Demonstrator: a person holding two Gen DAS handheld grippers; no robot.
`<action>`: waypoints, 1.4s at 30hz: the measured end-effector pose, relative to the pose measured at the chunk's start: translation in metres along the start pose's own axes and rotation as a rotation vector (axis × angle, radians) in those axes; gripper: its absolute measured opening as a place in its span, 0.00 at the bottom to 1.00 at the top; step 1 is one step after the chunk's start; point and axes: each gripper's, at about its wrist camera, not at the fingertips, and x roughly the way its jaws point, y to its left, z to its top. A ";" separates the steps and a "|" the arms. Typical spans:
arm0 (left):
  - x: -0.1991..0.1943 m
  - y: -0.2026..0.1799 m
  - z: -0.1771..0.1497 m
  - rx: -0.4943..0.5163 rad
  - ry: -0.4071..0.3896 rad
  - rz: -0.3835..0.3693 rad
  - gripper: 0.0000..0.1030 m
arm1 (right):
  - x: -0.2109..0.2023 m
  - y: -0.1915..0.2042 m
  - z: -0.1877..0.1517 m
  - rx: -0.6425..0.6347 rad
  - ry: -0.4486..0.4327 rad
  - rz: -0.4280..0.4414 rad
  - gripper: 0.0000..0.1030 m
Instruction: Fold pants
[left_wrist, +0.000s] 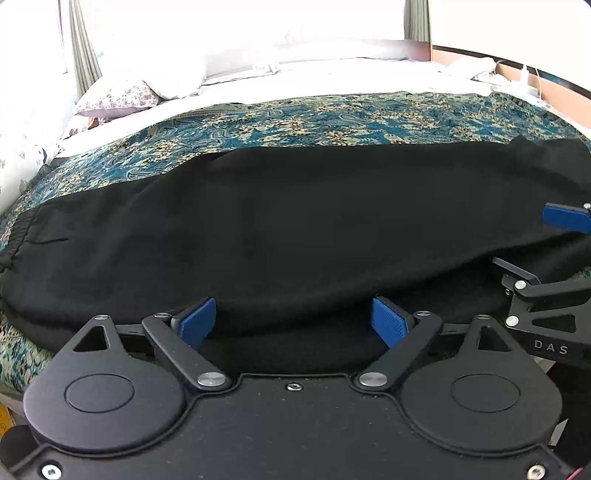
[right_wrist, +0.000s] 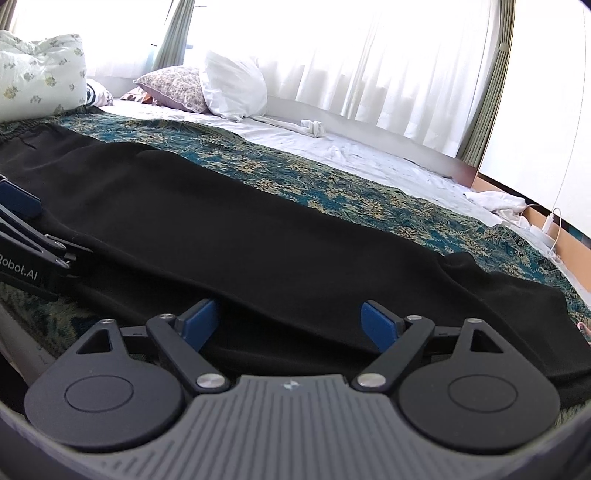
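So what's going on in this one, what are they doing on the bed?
A person is folding black pants on a bed covered by a blue patterned spread, with a gripper in each hand. The pants lie lengthwise, already folded leg over leg, waistband toward the pillows. Both the left gripper and the right gripper sit at the near edge with jaws wide open; neither is pinching the cloth.

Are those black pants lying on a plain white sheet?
No, the black pants lie on a teal and gold patterned bedspread.
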 end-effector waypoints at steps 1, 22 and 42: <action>0.000 -0.001 0.000 0.008 -0.004 -0.003 0.87 | 0.001 0.000 0.000 0.001 0.000 -0.001 0.88; -0.012 -0.035 -0.006 0.214 -0.145 -0.053 0.03 | 0.002 -0.009 0.000 0.118 -0.018 0.123 0.09; -0.043 -0.026 -0.024 0.157 -0.080 -0.104 0.16 | -0.027 0.002 -0.015 0.075 -0.019 0.088 0.09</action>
